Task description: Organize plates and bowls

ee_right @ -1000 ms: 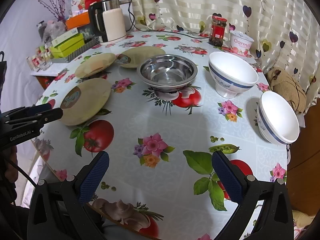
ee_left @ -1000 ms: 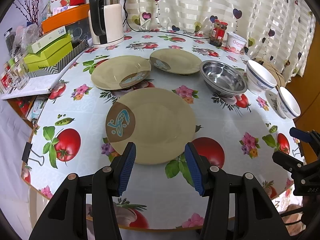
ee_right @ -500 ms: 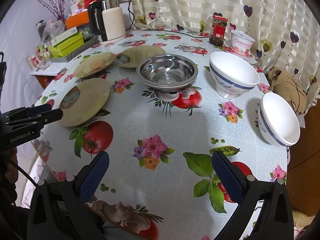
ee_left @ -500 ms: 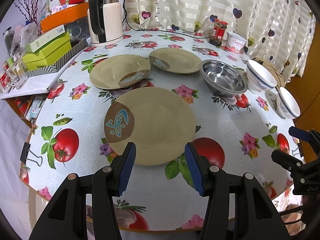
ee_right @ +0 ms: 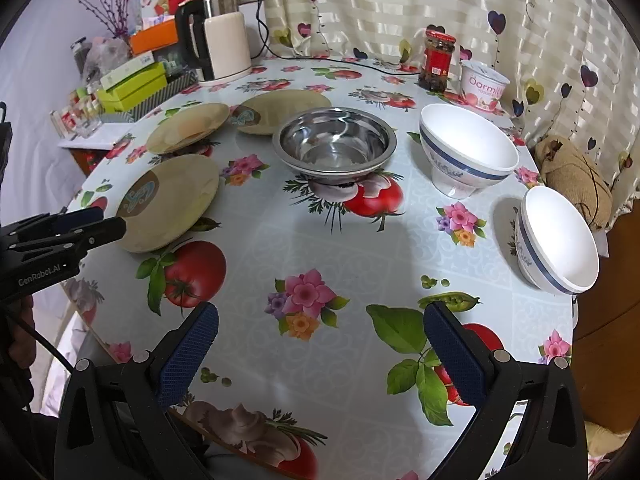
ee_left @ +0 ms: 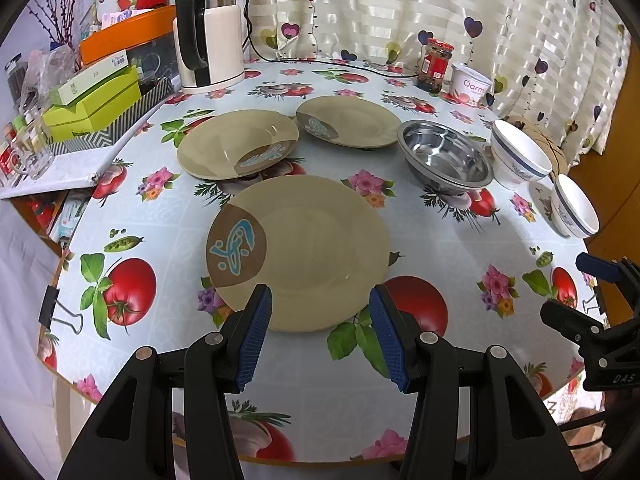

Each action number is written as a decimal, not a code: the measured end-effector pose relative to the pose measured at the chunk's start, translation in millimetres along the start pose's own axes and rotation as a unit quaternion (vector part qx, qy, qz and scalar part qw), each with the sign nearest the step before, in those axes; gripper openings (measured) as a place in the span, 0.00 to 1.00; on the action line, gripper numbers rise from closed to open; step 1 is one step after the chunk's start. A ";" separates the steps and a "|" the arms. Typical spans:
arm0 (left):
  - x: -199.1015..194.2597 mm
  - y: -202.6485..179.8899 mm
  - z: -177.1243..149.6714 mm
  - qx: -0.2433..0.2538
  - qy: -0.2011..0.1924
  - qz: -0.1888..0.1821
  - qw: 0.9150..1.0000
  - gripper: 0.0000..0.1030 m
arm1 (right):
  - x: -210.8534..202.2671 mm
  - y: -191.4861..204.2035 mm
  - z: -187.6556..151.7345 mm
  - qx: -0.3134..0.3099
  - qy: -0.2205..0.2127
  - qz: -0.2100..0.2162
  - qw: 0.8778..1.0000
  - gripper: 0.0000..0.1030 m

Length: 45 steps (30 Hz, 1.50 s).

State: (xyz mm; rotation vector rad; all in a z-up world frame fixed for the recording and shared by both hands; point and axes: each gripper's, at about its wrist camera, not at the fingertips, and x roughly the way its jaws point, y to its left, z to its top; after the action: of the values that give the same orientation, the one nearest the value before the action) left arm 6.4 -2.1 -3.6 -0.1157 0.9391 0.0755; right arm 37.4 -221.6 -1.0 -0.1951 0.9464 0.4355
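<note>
Three tan plates lie on the round table: a near one point(ee_left: 304, 248), a far-left one point(ee_left: 236, 144) and a far-middle one point(ee_left: 348, 120). A steel bowl point(ee_left: 444, 156) and two white blue-banded bowls point(ee_right: 466, 152) point(ee_right: 556, 238) stand to the right. My left gripper point(ee_left: 320, 312) is open and empty, its jaws either side of the near plate's front edge. My right gripper point(ee_right: 320, 344) is wide open and empty above the tablecloth near the front edge. The near plate also shows in the right wrist view point(ee_right: 172, 200).
A kettle point(ee_left: 210, 52), a red-lidded jar point(ee_left: 436, 64) and a yogurt tub point(ee_left: 470, 84) stand at the back by the curtain. Green boxes point(ee_left: 96, 100) and clutter sit on a side shelf at the left. The table edge point(ee_left: 320, 460) is just below the grippers.
The left gripper has edged slightly forward toward the near plate. The right gripper has hardly moved. Both jaws stay open.
</note>
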 end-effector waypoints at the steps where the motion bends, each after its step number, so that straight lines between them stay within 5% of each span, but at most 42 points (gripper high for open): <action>1: -0.3 1.0 0.0 -0.001 0.000 -0.001 1.000 0.51 | -0.5 0.2 0.2 -0.001 0.000 0.000 1.000 1.00; 45: 7.3 8.2 7.0 -0.003 0.012 -0.006 1.000 0.51 | 2.7 6.0 15.3 -0.010 0.004 -0.001 1.000 1.00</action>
State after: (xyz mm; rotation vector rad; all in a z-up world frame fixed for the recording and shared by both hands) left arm 15.4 7.0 -6.0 -0.1277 0.9627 0.0648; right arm 47.4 -210.1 5.7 -0.2159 0.9502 0.4433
